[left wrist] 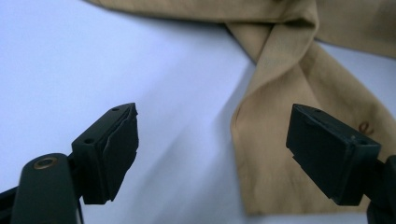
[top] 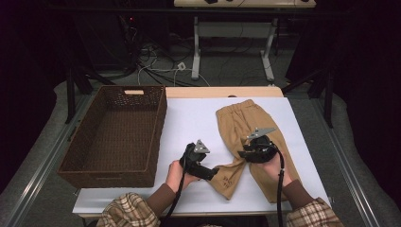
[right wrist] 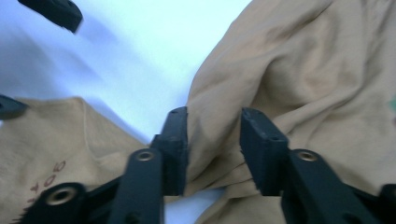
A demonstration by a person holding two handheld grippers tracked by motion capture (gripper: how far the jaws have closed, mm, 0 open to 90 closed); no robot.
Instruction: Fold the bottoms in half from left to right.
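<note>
A pair of tan trousers [top: 246,142] lies on the right half of the white table [top: 189,123], waistband at the far side, the legs reaching toward the near edge and the left leg bent leftward. The right gripper [top: 247,153] sits at the crotch of the trousers, its jaws narrowed around a bunched fold of cloth that lies between them. The left gripper [top: 213,173] rests near the left leg's hem, jaws wide apart, holding nothing. A brown wicker basket [top: 156,137] stands at the left.
</note>
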